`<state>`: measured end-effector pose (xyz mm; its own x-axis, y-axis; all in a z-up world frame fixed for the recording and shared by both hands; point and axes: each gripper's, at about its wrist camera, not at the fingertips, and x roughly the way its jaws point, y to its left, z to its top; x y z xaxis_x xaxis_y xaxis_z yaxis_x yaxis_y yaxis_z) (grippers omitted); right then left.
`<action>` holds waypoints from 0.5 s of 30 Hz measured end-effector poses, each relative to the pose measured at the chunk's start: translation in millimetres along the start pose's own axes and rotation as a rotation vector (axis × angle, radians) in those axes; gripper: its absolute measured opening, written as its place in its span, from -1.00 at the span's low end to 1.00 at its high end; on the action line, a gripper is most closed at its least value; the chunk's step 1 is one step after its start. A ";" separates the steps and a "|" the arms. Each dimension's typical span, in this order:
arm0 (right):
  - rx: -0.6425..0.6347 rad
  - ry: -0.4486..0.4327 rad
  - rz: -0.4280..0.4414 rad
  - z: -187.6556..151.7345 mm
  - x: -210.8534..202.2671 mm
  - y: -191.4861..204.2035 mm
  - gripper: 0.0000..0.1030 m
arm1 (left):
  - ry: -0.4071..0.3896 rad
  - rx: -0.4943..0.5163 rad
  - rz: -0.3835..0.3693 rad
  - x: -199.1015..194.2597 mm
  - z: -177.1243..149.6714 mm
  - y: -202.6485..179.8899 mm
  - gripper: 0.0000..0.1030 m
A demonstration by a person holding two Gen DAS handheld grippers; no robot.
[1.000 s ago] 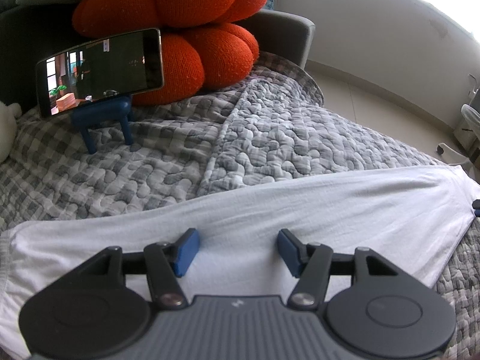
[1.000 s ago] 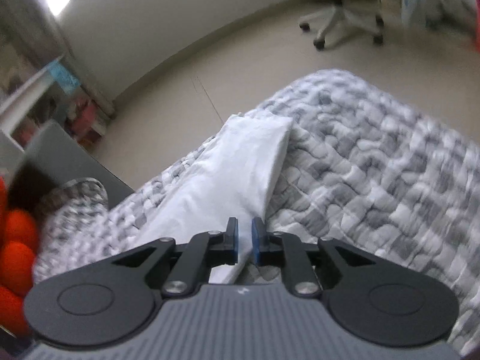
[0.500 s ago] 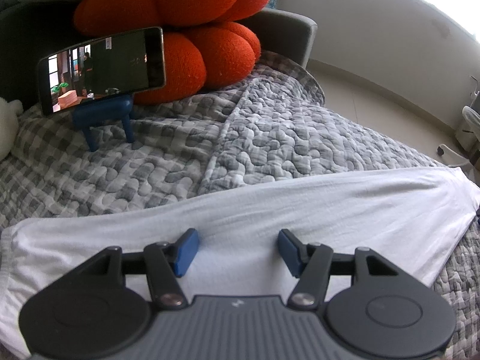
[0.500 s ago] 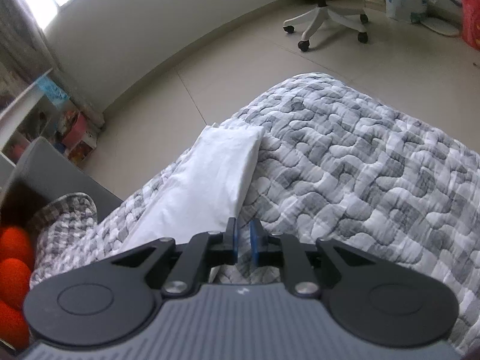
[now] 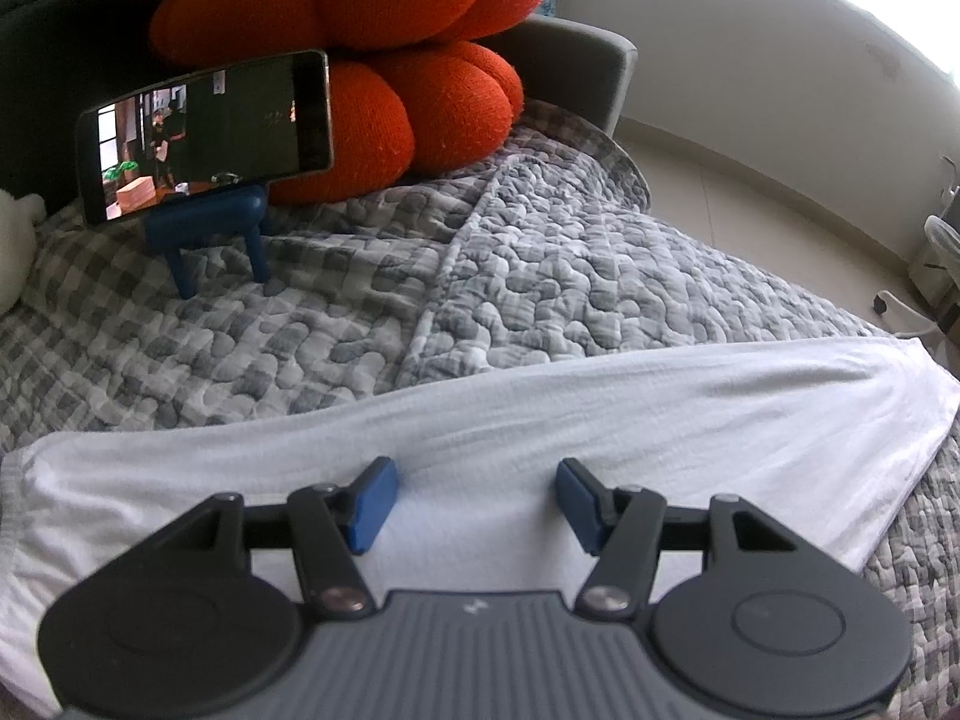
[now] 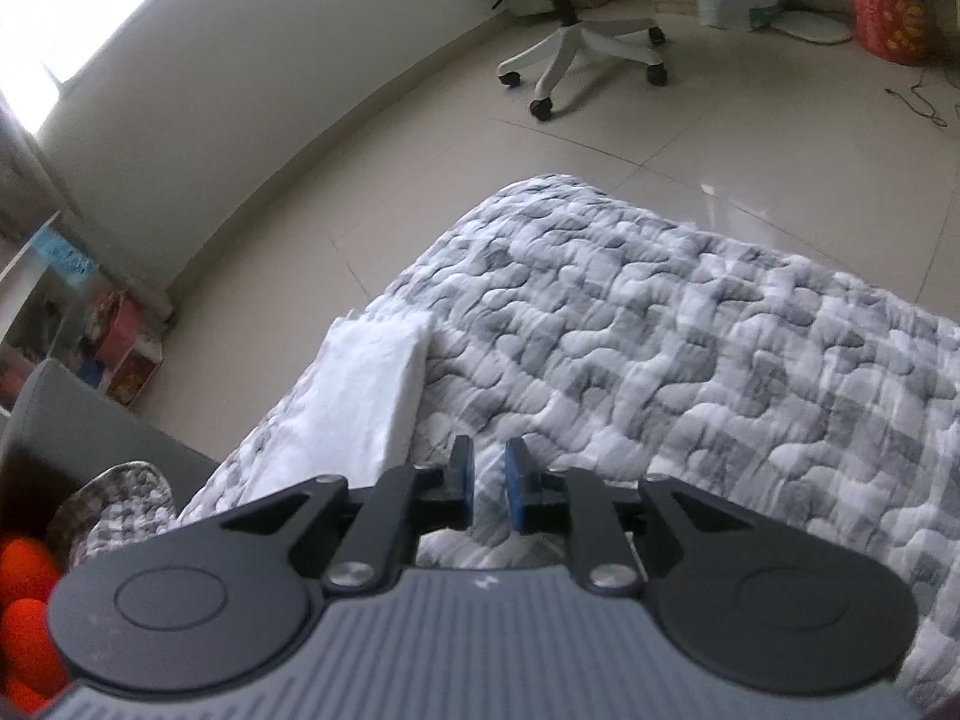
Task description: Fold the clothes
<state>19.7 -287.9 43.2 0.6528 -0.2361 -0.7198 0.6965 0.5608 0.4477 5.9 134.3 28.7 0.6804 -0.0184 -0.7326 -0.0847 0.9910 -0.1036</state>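
The left gripper (image 5: pixel 474 501) hangs low in its frame, jaws about half open and empty, right over the white garment (image 5: pixel 540 426). The cloth lies on the quilt (image 5: pixel 540 276), folded into a long strip running left to right across the frame. The right gripper (image 6: pixel 486 492) has narrow, empty jaws that are opening; there the strip's end lies up and left, so the left is nearer. Beyond stand a phone (image 5: pixel 210 132) and an orange cushion (image 5: pixel 390 60). No writing is legible.
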 end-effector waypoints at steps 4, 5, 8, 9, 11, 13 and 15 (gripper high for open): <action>0.011 0.003 0.016 -1.1 0.5 -0.8 -0.56 | 0.001 -0.003 0.003 -0.1 0.4 -0.4 0.19; 0.013 0.005 0.020 -1.3 0.7 -1.0 -0.49 | 0.001 -0.006 0.002 -0.1 0.5 -0.2 0.19; 0.045 0.008 0.044 2.2 2.5 -5.8 -0.45 | 0.000 -0.005 0.002 -0.3 0.7 -0.7 0.20; 0.057 0.009 0.050 2.8 2.8 -7.6 -0.45 | 0.000 -0.005 0.002 -0.3 0.7 -0.8 0.20; 0.075 0.009 0.060 4.4 3.2 -10.9 -0.45 | -0.001 -0.004 0.003 -0.2 0.7 -0.9 0.20; 0.080 0.002 0.057 7.1 2.6 -12.7 -0.45 | 0.000 -0.005 0.002 -0.3 0.8 -0.7 0.20; 0.065 -0.028 0.024 10.0 1.1 -13.2 -0.45 | 0.000 -0.008 0.000 -0.2 0.8 -0.5 0.20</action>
<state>14.2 -303.6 41.8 0.6770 -0.2459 -0.6937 0.6978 0.5139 0.4990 6.3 133.9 29.4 0.6804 -0.0186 -0.7326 -0.0905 0.9899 -0.1093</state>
